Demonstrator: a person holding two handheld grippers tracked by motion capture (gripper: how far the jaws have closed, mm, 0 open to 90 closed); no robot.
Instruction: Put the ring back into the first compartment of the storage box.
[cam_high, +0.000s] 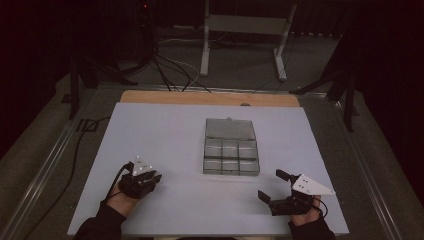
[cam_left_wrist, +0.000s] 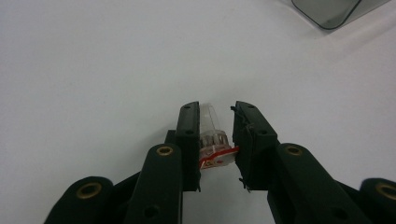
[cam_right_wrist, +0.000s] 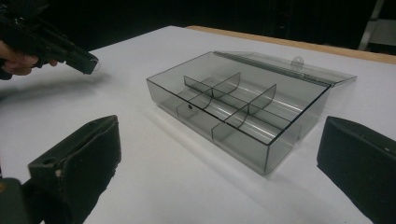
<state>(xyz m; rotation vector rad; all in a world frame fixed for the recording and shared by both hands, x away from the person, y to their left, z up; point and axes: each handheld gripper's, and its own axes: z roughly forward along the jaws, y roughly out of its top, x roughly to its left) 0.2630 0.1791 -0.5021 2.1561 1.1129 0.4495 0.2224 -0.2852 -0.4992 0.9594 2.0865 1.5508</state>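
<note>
Apparently we held a small clear plug (cam_left_wrist: 212, 140) in the clenched left tool (cam_left_wrist: 214, 116), right tool (cam_right_wrist: 210, 158) released, the open compartment box (cam_high: 231, 150) likely next.

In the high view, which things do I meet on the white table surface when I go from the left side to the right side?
left gripper → clear compartment box with its lid open → right gripper
</note>
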